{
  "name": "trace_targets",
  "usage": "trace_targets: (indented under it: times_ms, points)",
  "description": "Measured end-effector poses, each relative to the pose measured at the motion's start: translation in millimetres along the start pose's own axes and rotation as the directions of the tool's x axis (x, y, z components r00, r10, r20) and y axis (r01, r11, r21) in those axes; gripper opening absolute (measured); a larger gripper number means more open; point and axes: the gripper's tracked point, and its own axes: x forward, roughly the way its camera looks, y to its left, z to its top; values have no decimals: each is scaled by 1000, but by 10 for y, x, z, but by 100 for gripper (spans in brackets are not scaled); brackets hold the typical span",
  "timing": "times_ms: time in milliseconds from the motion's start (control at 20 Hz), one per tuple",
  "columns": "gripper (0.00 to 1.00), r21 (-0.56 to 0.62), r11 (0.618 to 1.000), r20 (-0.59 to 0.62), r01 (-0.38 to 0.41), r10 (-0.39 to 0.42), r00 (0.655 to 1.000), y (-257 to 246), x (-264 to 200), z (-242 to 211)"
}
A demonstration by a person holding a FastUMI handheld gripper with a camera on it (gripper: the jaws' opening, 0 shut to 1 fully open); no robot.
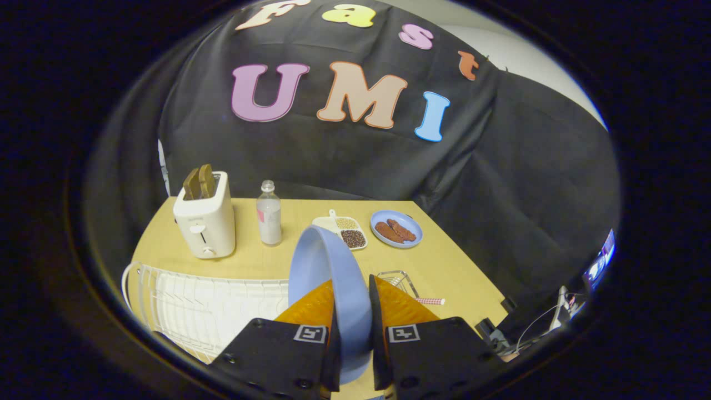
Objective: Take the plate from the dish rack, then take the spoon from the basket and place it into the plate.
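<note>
While the plate (328,278) stands on edge, the gripper (351,311) is clamped on its rim, both fingers pressing, above the rack (194,305) and table (444,266). Just beyond the fingers sits the basket (401,280). Toaster (205,222), bottle (269,214) and tray (344,229) stand well apart.

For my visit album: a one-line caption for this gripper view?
Tongs shut on a blue plate, held on edge above the white dish rack.
</note>
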Motion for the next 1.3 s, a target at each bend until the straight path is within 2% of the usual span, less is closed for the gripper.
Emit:
trace_targets:
  times_ms: [150,300,450,600,850,1150,1300]
  points:
    - [26,173,975,13,-140,140,990,-273,-105,131]
    - [26,353,905,42,-237,238,970,-758,-231,125]
    - [26,500,831,42,-242,256,966,-1437,-204,-136]
    - [26,608,756,37,-244,280,959,-1953,-98,-582]
    - [26,708,647,21,-283,381,924,-2299,157,-1493]
    - [26,774,572,-8,-272,438,899,-2311,571,-2367]
    - [26,780,564,-22,-272,458,889,-2147,738,-2533]
